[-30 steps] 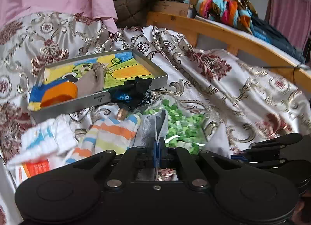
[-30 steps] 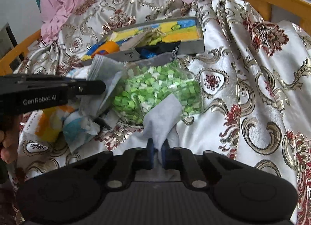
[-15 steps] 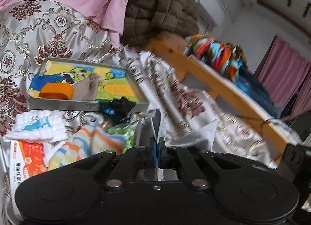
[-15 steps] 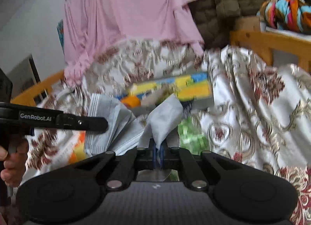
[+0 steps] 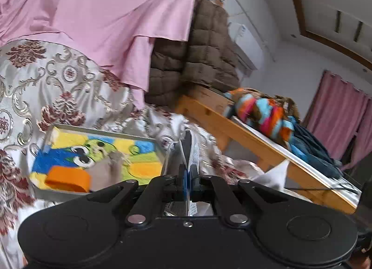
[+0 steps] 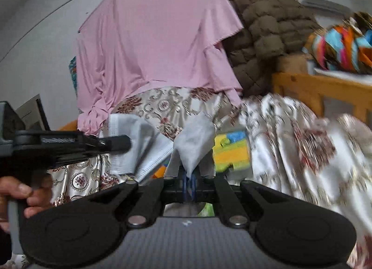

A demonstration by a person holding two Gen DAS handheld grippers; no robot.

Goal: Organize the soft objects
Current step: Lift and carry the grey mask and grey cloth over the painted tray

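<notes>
At the bottom centre of each wrist view, both tools were clamped together on a grey face mask: the left tool (image 5: 187, 176) pinched one edge, seen edge-on rising from its tips, and the right tool (image 6: 189, 179) gripped a corner of the face mask (image 6: 148, 143), which spread between the two tools at middle left of the right view. Since a second earlier both tools had lifted and tilted upward, so the mask had come off the bed and the bag of green pieces had dropped out of sight. That suggested the mask was being held up taut, probably for folding or for carrying to the tray. Just beyond, at lower left of the left view, the grey tray (image 5: 102, 129) lay on the floral bedspread (image 5: 58, 83), holding a colourful cartoon cloth (image 5: 97, 152), an orange roll (image 5: 68, 179) and a beige item too blurred to name. Farthest back, a pink sheet (image 5: 104, 18) and a brown quilted coat (image 5: 204, 55) hung across the upper frame.
</notes>
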